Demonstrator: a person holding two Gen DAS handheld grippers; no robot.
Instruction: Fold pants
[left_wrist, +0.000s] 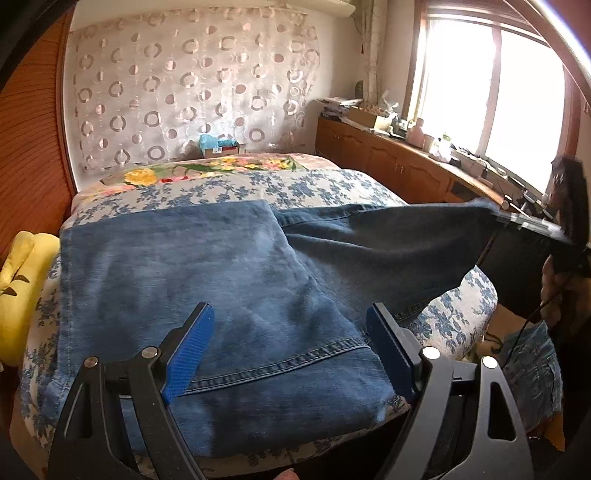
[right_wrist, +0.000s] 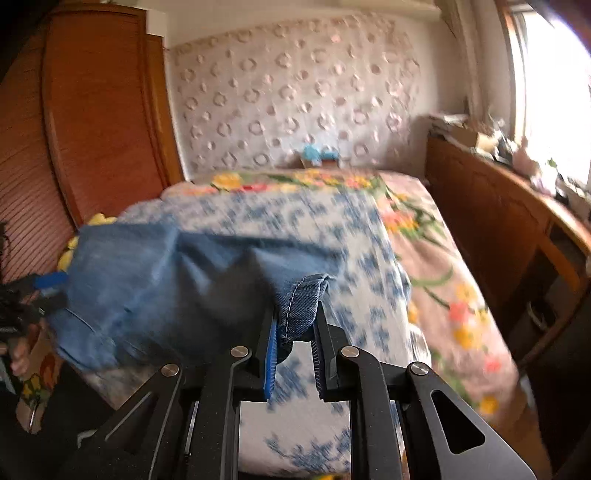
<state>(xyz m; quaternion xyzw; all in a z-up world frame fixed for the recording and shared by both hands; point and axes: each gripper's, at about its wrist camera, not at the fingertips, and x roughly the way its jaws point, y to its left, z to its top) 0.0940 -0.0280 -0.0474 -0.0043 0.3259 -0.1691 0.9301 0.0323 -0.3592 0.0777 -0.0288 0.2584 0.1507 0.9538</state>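
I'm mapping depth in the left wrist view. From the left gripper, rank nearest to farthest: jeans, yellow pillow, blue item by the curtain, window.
From the left gripper, jaws open:
1. Jeans, right beneath and ahead on the bed.
2. Yellow pillow, off the bed's left edge.
3. Blue item, beyond the far end of the bed, by the curtain.
4. Window, far right; too close to call against the blue item.

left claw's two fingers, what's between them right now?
Jeans only: denim and its stitched seam fill the gap under the open left claw, unpinched. Left wrist view shows it.
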